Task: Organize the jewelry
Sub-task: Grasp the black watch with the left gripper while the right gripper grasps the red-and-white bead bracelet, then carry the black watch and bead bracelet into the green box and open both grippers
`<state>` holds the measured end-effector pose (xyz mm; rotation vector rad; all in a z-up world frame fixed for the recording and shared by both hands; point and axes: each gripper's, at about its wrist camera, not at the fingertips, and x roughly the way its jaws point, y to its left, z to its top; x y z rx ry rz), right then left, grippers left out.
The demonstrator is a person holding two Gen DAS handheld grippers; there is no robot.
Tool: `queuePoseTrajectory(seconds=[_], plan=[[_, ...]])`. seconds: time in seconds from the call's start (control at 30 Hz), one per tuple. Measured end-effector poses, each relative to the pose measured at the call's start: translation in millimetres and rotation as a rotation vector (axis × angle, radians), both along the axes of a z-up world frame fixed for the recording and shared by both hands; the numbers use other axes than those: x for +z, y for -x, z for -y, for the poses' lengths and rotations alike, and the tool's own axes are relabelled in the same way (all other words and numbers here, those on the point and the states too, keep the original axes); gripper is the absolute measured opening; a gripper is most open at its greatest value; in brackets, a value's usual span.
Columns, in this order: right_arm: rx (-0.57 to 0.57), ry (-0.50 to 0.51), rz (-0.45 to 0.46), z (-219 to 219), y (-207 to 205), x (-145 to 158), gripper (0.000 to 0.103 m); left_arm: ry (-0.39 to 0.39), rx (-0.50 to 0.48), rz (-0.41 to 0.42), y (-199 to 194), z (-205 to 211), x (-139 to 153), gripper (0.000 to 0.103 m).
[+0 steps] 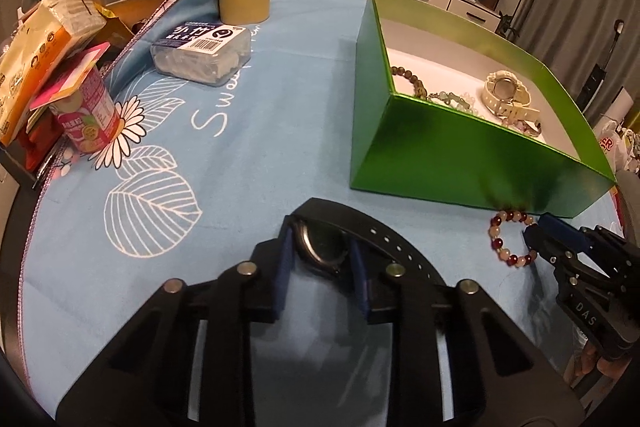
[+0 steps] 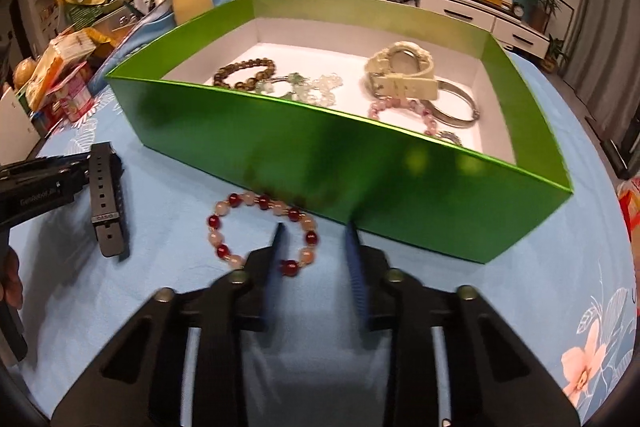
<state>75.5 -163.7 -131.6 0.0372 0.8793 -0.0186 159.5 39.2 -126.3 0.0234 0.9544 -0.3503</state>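
Black and rubbery, the watch lies on the blue cloth left of the bead bracelet, its stiff round case the firmest place to hold while the strap flops. The left gripper has its blue pads closed against the case sides, gripping it. Further right, the red-and-pale bead bracelet rests just in front of the green box; it looks light, loose and prone to roll, best pinched across one side of the ring. The right gripper stands partly open, holding nothing, one finger inside the loop.
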Motion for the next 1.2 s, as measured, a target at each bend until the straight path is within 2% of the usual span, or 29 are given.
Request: queuePoseTrajectory(seconds=[0.03, 0.1, 0.13, 0.3, 0.7, 1.2], plan=[[0.007, 0.001, -0.001, -2, -1, 0, 0.014, 0.008, -0.002, 0.001, 0, 0, 0, 0.024], [0.024, 0.008, -0.001, -7, -2, 0, 0.009, 0.018, -0.005, 0.004, 0, -1, 0, 0.020], [0.027, 0.009, 0.001, -8, -2, 0, 0.008, 0.042, -0.013, 0.001, 0, -1, 0, 0.014], [0.030, -0.029, 0.011, -6, 2, 0, 0.007, 0.062, -0.020, 0.017, 5, 1, 2, 0.008], [0.025, -0.054, 0.068, 2, 22, 16, 0.007, 0.048, -0.056, 0.097, 25, 12, 26, 0.008], [0.022, -0.073, 0.203, 14, 55, 66, 0.007, 0.039, -0.100, 0.149, 47, 27, 52, 0.008]])
